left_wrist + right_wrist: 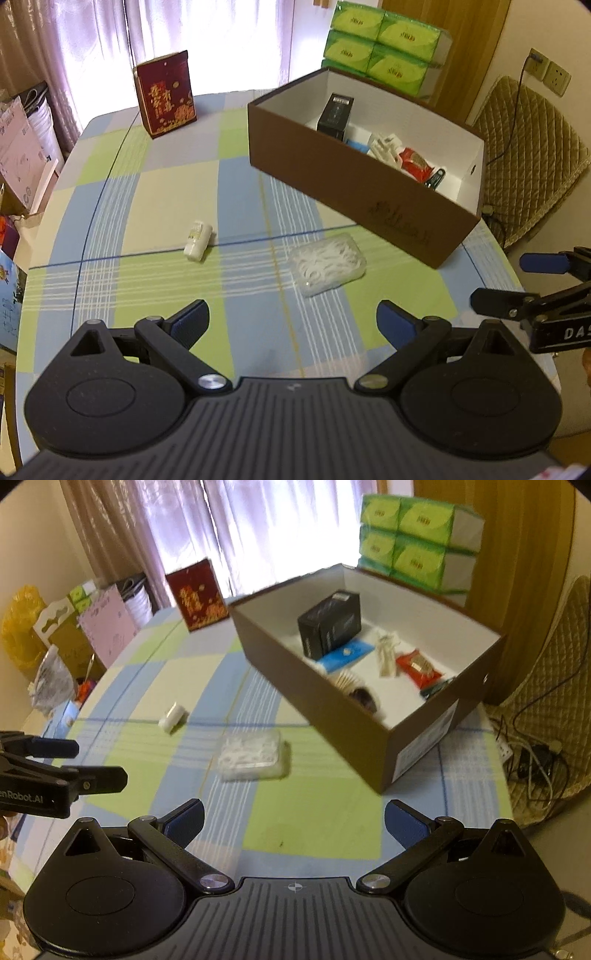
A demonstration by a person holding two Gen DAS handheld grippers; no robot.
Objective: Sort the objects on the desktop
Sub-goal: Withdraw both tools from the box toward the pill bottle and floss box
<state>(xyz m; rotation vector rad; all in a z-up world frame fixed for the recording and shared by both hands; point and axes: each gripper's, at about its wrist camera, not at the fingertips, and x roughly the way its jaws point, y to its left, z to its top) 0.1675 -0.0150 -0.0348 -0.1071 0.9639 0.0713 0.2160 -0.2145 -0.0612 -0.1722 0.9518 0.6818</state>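
Note:
A small white bottle (198,240) lies on its side on the checked tablecloth (155,192); it also shows in the right wrist view (172,717). A clear plastic case of white bits (327,264) lies right of it, also seen in the right wrist view (253,755). A brown open box (354,195) holds a black carton (334,114), a red packet (415,162) and other items; the box shows in the right wrist view (332,709) too. My left gripper (293,325) is open and empty, above the near table. My right gripper (293,821) is open and empty, near the case.
A dark red gift box (166,96) stands at the table's far side. Green tissue packs (384,48) are stacked behind the brown box. A quilted chair (528,155) stands right of the table. Bags and cartons (74,635) crowd the left. Cables (532,753) lie on the chair.

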